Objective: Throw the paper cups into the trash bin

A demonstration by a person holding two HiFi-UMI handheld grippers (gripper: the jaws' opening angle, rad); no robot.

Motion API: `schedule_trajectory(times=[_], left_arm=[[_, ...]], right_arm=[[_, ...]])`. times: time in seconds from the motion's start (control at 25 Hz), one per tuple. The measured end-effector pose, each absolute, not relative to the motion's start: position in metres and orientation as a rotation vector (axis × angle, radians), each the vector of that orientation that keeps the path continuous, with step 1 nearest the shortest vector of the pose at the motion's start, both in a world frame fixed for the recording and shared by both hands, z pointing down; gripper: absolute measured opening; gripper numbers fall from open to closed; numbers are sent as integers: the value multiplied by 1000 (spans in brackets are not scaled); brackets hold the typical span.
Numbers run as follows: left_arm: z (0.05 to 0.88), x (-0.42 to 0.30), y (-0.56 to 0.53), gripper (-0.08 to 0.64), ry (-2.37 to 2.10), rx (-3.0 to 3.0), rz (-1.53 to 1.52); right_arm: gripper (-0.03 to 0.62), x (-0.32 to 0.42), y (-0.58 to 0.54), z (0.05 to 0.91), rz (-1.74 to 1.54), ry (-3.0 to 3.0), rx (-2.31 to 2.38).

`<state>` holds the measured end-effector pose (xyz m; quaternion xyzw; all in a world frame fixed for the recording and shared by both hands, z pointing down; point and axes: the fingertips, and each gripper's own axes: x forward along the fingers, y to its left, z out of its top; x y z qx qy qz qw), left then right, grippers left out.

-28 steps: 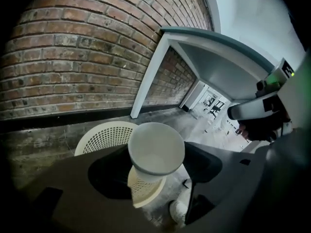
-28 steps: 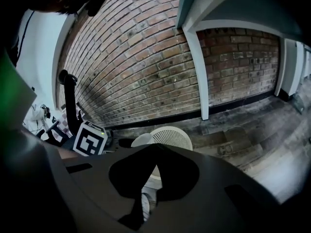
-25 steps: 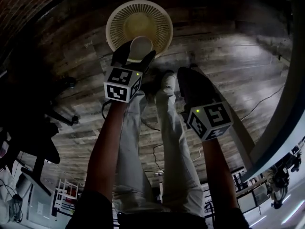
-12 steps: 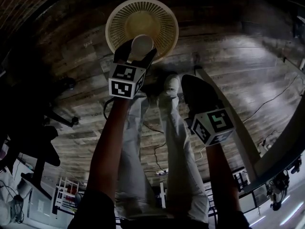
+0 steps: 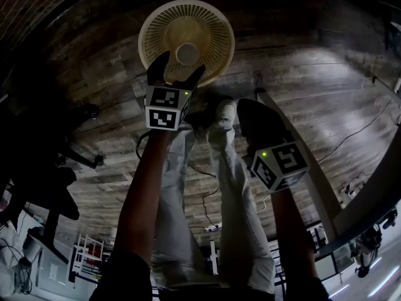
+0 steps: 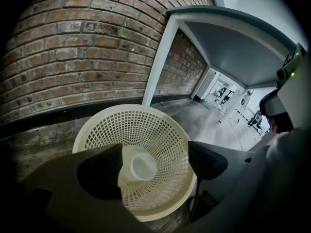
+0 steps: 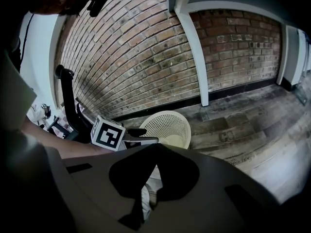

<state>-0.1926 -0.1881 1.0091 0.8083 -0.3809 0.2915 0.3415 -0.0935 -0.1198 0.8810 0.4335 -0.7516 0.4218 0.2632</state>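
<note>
Left hand-held gripper: jaws apart, just been opening, poised over the trash bin. Paper cup sits inside the bin. In the left gripper view it shows against the left pad's edge, contact unclear, and it is not pinched. Right hand-held gripper: tips together, empty, a shoe glimpsed behind. Bin's near rim hidden by the jaws. Left side of head view too dark to read. Plank floor. The bin stands at the foot of a brick wall, near a white post.
</note>
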Motion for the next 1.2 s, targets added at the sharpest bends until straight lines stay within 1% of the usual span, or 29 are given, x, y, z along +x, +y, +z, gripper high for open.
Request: schedule_trajectory(times=[0.04, 0.08, 0.44, 0.52, 0.76, 1.04, 1.2], left_arm=[[1009, -193, -189, 434, -996, 2102, 750], [1008, -193, -190, 439, -992, 2101, 741], [982, -190, -178, 430, -908, 2112, 712], [966, -192, -175, 393, -899, 2117, 697], [898, -203, -176, 238, -932, 2176, 658], [810, -200, -159, 114, -985, 2248, 661], [757, -196, -156, 68, -1030, 2272, 629]], right_arm=[[-4, -94, -120, 881, 1140, -2034, 1171], [-5, -94, -120, 881, 1138, -2036, 1169], [-5, -101, -117, 864, 1121, -2069, 1158], [-5, -105, -117, 853, 1109, -2085, 1153], [-5, -115, -127, 805, 1059, -2147, 1154], [-5, -122, -114, 741, 998, -2206, 1106], [-5, -122, -112, 698, 1001, -2229, 1081]])
